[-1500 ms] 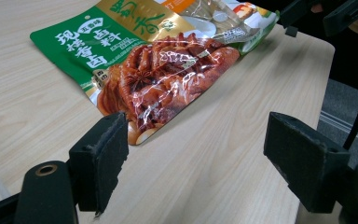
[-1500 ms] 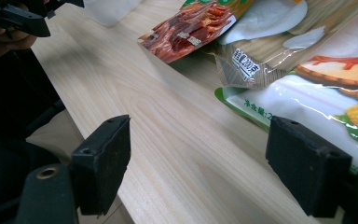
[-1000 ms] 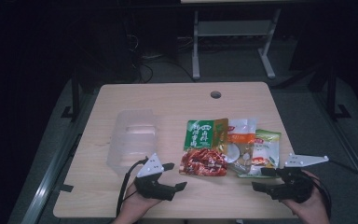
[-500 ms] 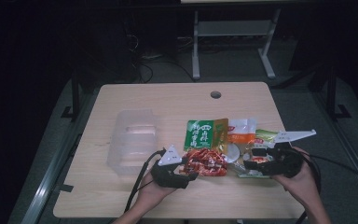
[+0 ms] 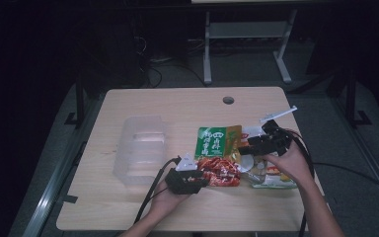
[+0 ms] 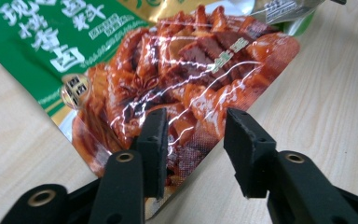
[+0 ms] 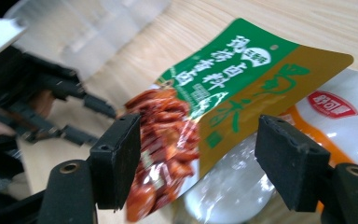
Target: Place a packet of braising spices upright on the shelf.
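Glossy crinkled snack pouch (image 6: 186,88) between closing left tongs (image 6: 193,140), untouched, right tongs (image 7: 205,158) released

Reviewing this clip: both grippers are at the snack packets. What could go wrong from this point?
The left gripper, jaws just closing, straddles only the glossy corner of the red packet; the pads look not yet pressed, so it might slip out. That packet overlaps the green packet, which could drag along. The right gripper stands open over the same pile and may collide with the left.

The snack packets (image 5: 222,153) lay overlapping on the table (image 5: 187,106), right of the plastic box (image 5: 140,148).
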`<state>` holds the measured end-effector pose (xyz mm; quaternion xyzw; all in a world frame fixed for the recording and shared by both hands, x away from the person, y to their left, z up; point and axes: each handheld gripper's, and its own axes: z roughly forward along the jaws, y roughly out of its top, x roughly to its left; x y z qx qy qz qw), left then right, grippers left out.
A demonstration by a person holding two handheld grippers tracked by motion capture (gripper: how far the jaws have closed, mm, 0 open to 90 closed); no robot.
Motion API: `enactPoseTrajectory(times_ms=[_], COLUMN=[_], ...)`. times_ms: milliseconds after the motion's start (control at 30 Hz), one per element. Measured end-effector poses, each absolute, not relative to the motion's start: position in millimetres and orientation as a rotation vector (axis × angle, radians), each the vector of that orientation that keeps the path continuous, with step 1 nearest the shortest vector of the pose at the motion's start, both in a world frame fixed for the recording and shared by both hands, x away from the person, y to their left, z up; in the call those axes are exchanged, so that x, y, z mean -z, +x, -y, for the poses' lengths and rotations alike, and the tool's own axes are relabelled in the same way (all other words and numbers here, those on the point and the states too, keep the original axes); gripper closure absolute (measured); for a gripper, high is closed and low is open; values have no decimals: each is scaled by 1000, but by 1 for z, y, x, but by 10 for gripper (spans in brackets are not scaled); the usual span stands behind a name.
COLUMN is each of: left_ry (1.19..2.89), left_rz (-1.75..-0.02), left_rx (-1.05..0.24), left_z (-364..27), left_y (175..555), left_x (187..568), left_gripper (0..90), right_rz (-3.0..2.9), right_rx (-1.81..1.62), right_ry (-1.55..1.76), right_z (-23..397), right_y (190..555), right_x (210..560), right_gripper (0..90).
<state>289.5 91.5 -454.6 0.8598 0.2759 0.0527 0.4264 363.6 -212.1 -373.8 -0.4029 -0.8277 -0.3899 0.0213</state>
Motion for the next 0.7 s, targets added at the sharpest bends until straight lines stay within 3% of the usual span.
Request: enactPoseTrajectory(times_ms=[400,700], left_ry=[2191,2196], left_rz=[-722,-717], left_rx=[-111,-111], left_z=[-89,-88], left_y=[293,294], left_x=[465,466], left_gripper=[637,635], right_rz=[2496,2403], right_rx=[1025,950], right_ry=[-1419,-1527], right_z=[197,196], right_y=[410,425], right_x=[403,420], right_gripper=[363,471])
